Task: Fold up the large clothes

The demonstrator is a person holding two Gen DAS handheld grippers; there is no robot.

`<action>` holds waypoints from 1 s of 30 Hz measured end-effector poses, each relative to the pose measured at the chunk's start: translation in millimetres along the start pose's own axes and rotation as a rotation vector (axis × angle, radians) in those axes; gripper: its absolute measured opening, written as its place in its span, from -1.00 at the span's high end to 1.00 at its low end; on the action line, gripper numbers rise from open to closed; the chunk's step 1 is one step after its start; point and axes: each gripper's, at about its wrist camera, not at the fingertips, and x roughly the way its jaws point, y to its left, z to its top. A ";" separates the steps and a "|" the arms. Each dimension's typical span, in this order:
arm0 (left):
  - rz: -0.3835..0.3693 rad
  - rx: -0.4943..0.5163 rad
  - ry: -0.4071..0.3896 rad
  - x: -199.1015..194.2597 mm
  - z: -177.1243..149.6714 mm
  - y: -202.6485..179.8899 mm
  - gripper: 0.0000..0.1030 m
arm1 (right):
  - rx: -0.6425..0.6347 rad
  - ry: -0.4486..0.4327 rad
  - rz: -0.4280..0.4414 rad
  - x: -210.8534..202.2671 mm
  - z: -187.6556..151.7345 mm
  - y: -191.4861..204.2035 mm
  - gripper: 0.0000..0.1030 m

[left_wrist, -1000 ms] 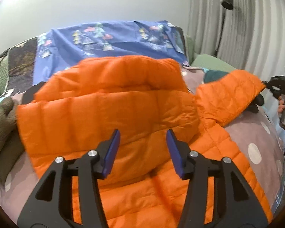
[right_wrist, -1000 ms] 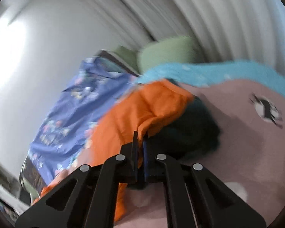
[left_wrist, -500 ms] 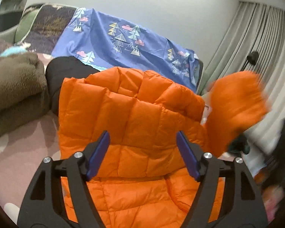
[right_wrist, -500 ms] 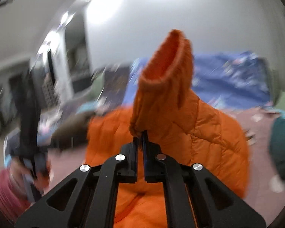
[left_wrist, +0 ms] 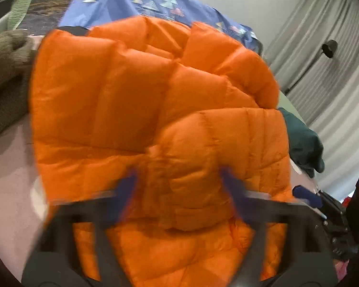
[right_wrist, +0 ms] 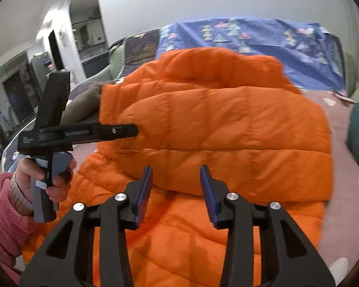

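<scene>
1. My right gripper [right_wrist: 176,186] has just been opening, nothing between its jaws: sleeve dropped across the orange puffer jacket [right_wrist: 215,129], which lies on the bed.
2. At nine o'clock, my left gripper [right_wrist: 131,130] has just been closing, pinching the jacket's side to fold next.

Right gripper [right_wrist: 176,186], lower centre of right wrist view: black angular arms with triangular cut-outs, four silver screw heads, blue pads [right_wrist: 144,191] on inner faces. Left gripper [right_wrist: 122,130], left of frame: black body, exposed spring along slide, small white lettering at rear, grey-blue grip. Hand [right_wrist: 47,179] on grip; fluffy pink fleece sleeve [right_wrist: 4,220], paler inner cuff. Left wrist view: same black arms, blurred.
</scene>
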 end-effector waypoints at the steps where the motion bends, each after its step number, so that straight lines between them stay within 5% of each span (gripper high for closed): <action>1: -0.014 -0.002 0.011 -0.1 2.3 -3.6 0.75 | 0.012 -0.003 -0.025 -5.5 -2.3 -6.2 0.12; 7: 0.154 0.192 -0.226 -77.5 28.2 -28.5 0.76 | 0.073 -0.062 -0.088 -29.3 0.7 -36.6 0.03; 12: 0.462 0.215 -0.151 -56.3 26.2 26.4 0.62 | 0.148 -0.025 -0.143 -9.3 -0.9 -62.2 0.03; 15: 0.449 0.106 -0.071 -27.0 16.3 60.2 0.38 | 0.175 0.081 -0.215 28.0 -8.1 -74.8 0.03; 18: 0.449 0.090 -0.099 -25.6 10.1 58.5 0.13 | 0.225 0.184 -0.256 55.3 -22.7 -88.4 0.03; 22: 0.509 0.169 -0.164 -45.2 13.4 40.6 -0.18 | 0.218 0.103 -0.252 28.7 -16.3 -87.2 0.03; 25: 0.513 0.157 -0.271 -76.9 17.7 22.2 -0.23 | 0.190 0.015 -0.237 10.3 -3.0 -79.9 0.03; 28: 0.346 0.141 -0.331 -99.4 10.6 -0.8 -0.19 | 0.176 -0.046 -0.183 6.5 11.6 -75.0 0.03; 30: 0.222 0.207 -0.277 -88.2 1.7 -23.3 -0.14 | 0.166 -0.041 -0.188 20.0 18.4 -72.0 0.03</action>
